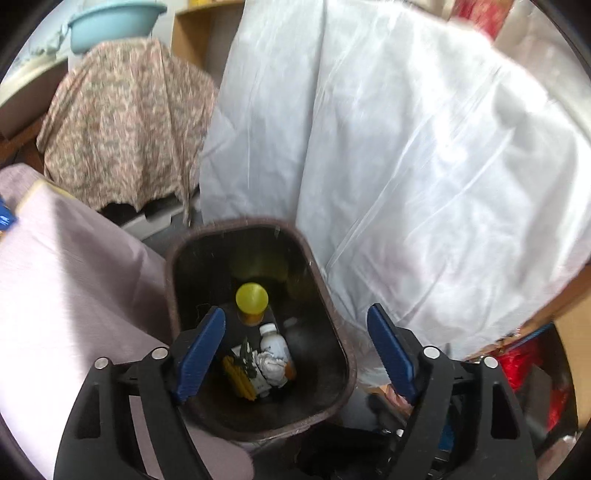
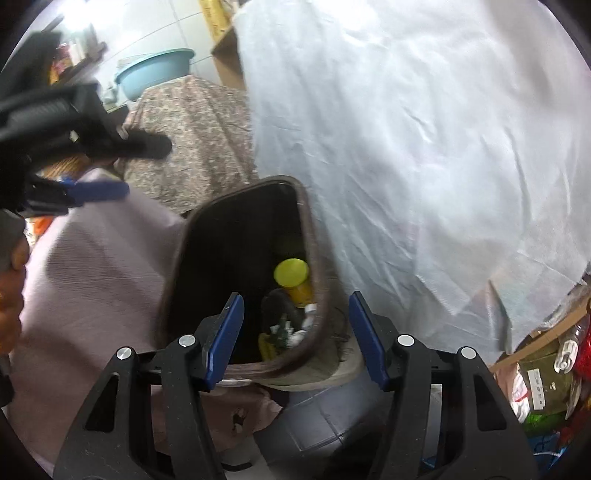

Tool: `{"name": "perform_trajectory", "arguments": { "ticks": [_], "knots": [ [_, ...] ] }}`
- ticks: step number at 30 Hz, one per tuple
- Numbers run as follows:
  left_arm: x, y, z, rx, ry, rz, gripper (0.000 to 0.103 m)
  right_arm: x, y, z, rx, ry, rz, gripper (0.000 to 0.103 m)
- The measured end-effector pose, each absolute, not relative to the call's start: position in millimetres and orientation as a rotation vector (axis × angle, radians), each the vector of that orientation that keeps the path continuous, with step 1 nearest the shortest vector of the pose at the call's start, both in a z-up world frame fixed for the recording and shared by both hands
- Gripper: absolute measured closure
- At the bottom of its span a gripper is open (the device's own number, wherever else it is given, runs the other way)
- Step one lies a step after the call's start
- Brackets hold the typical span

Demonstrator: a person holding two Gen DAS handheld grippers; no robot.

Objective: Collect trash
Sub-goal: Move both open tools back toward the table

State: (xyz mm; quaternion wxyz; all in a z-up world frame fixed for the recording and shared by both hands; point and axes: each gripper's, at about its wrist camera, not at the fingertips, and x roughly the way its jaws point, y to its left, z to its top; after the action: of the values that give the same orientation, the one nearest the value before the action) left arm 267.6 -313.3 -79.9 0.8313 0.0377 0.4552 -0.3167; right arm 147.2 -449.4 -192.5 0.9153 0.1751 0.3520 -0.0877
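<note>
Dark brown rounded-rectangular plastic bin (image 1: 258, 332) holding a yellow-capped bottle (image 1: 252, 300) and crumpled white paper (image 1: 271, 363), below left gripper (image 1: 295, 350), jaws wide, empty, right gripper (image 2: 295, 339) likewise parted, empty.

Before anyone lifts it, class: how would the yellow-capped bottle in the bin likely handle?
The yellow-capped bottle looks like rigid plastic, so probably stiff. Its round body may roll or slip. Leaning among loose rubbish in the bin, it would likely topple if nudged.

Cluttered home storage corner, floral cloth (image 1: 125, 122) draped over furniture beyond the jaws, blue washbasin (image 1: 110, 24) above it, wooden shelving (image 1: 195, 33), white plastic sheet (image 1: 424, 147), brown wastebin (image 1: 328, 295) below jaws, tiled floor (image 2: 317, 421).
</note>
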Motion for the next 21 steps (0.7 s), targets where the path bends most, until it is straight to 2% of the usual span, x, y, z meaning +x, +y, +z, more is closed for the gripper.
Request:
{"name": "perform_trajectory", "arguments": {
  "ticks": [4, 7, 10, 21],
  "knots": [
    [248, -277, -48, 0.096, 0.872, -0.686, 0.019, 153, -422, -169, 0.350, 0.701, -0.098, 0.043],
    [239, -246, -32, 0.109, 0.812, -0.667, 0.016, 156, -395, -150, 0.306, 0.678, -0.036, 0.036],
    [229, -211, -21, 0.125, 0.756, -0.623, 0.014, 160, -370, -130, 0.273, 0.658, 0.028, 0.036],
    [206, -62, -17, 0.147, 0.669, -0.331, 0.010, 184, -267, -87, 0.163, 0.665, 0.280, 0.036]
  ]
}}
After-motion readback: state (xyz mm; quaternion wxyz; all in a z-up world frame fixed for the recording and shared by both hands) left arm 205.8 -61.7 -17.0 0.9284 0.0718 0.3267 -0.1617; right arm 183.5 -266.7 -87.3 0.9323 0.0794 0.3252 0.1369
